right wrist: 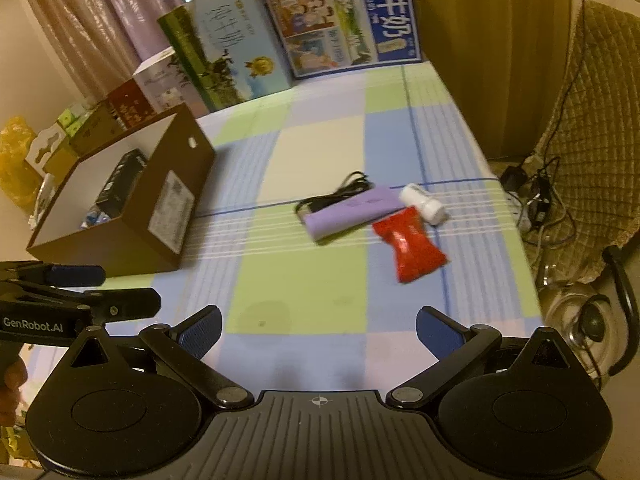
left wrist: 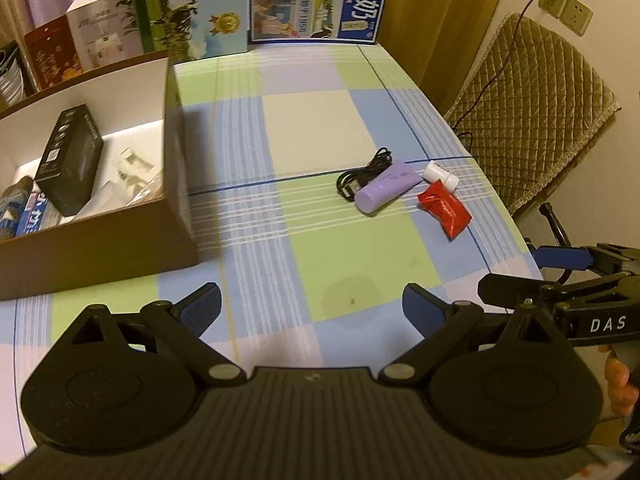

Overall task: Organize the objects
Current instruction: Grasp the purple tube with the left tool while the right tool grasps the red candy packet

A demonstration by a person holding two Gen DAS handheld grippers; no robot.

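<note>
Here, lilac tube (right wrist: pixel 352 213) lying flat, touching crinkled red packet (right wrist: pixel 408 244), both tools spread apart, gripping nothing

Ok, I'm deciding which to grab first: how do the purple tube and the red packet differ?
The purple tube is a long, smooth cylinder; the red packet is flat, crinkled and shorter. The purple tube lies against the black cable, while the red packet lies apart from the cable, nearer the table edge. Both lie on the checked tablecloth, outside the cardboard box.
</note>
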